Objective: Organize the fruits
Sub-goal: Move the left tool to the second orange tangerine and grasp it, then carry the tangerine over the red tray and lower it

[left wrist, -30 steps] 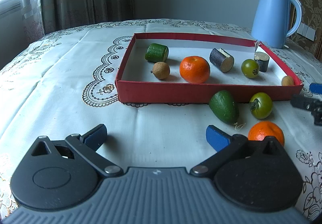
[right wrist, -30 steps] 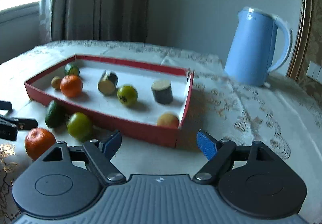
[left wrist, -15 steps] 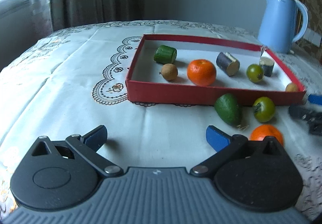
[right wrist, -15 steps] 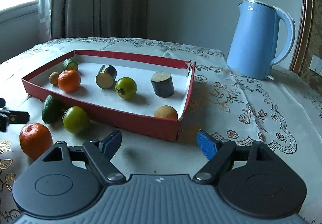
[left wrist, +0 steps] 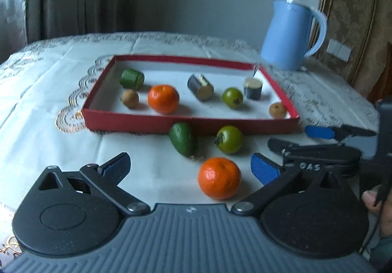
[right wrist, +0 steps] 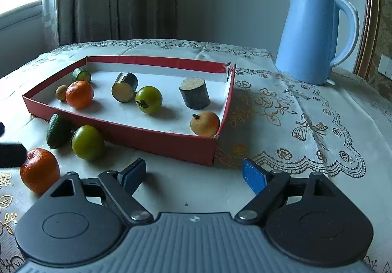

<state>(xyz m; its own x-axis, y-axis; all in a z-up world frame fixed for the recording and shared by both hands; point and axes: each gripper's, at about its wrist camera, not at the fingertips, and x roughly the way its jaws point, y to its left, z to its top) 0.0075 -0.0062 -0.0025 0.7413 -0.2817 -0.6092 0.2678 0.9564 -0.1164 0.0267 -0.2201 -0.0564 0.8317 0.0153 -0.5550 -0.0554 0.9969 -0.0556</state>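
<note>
Here, a red tray [left wrist: 191, 123] lies on a lace-patterned tablecloth [left wrist: 49, 111], with a blue kettle [left wrist: 291, 35] beyond its far right corner. Inside the tray, left to right in the left wrist view: a cucumber piece [left wrist: 131, 78], a small brown fruit [left wrist: 130, 98], an orange [left wrist: 163, 99], an eggplant piece [left wrist: 200, 86] on its side, a green tomato [left wrist: 232, 97], an upright eggplant stub [left wrist: 253, 88], and a second brown fruit [left wrist: 277, 109] in the near right corner. Outside, just near of the tray's front wall: an avocado [left wrist: 183, 139] and a second green tomato [left wrist: 229, 139], apart from one another; a second orange [left wrist: 219, 178] sits nearer, in front of both. The left gripper [left wrist: 189, 166] is spread wide and holds nothing; the near orange lies between its fingers, closer to the right one. The right gripper [right wrist: 193, 173], likewise spread and empty, hovers over bare cloth near the tray's near right corner.
</note>
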